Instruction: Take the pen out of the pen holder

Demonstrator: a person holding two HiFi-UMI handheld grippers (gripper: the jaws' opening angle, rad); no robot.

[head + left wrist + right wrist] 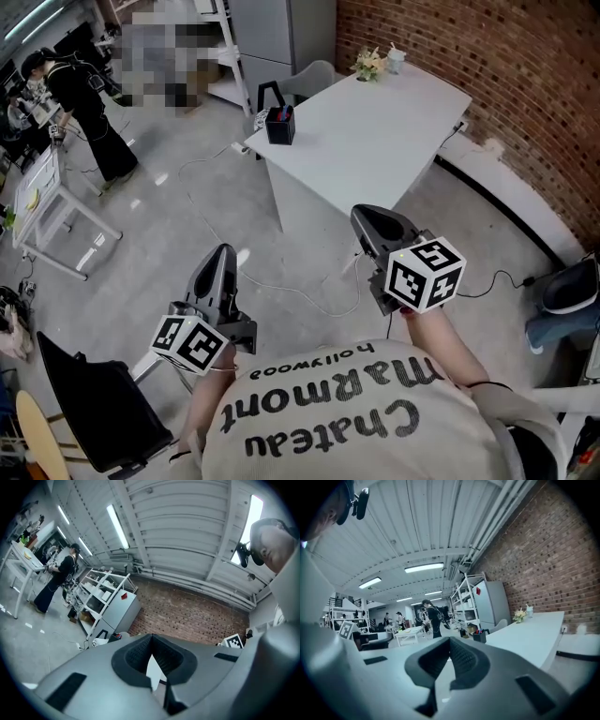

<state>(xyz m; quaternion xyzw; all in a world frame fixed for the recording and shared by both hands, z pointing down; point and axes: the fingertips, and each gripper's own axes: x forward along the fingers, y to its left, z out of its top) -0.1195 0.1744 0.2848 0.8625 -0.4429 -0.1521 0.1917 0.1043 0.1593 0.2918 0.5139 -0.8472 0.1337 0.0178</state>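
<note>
A dark pen holder with pens in it stands on the near left corner of the white table, far ahead of both grippers. In the head view my left gripper and right gripper are held out over the floor, short of the table. Both are shut with nothing between the jaws. The right gripper view shows its gripper closed and the pen holder small at the end of the table. In the left gripper view, that gripper is closed too, with the pen holder tiny in the distance.
Flowers and a cup sit at the table's far end by the brick wall. A black chair frame stands behind the holder. Cables cross the floor. A person in black stands far left near a small white table.
</note>
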